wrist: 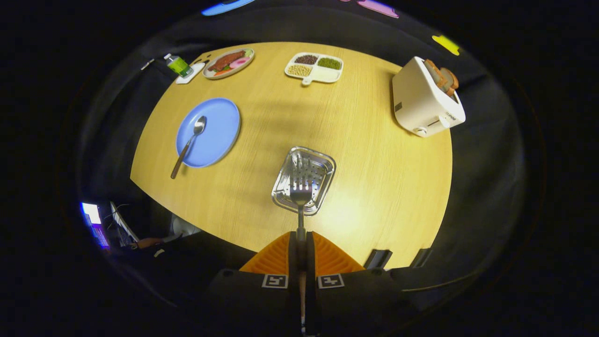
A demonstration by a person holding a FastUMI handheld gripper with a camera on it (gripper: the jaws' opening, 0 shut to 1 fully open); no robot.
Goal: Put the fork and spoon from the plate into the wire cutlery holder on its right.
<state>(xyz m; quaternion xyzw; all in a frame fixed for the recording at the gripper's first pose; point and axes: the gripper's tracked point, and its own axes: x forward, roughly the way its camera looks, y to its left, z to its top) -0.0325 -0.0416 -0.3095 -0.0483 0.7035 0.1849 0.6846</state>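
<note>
While our gripper pinches the fork by its handle above the holder, we should centre it before letting go

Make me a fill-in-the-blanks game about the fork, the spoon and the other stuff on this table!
1. The gripper is shut on the ____, holding it above the wire cutlery holder.
2. The spoon lies on the ____ plate.
3. Slices of bread stick out of the white ____.
4. The divided tray holds ____ kinds of beans.

Missing words: fork; blue; toaster; three
</note>
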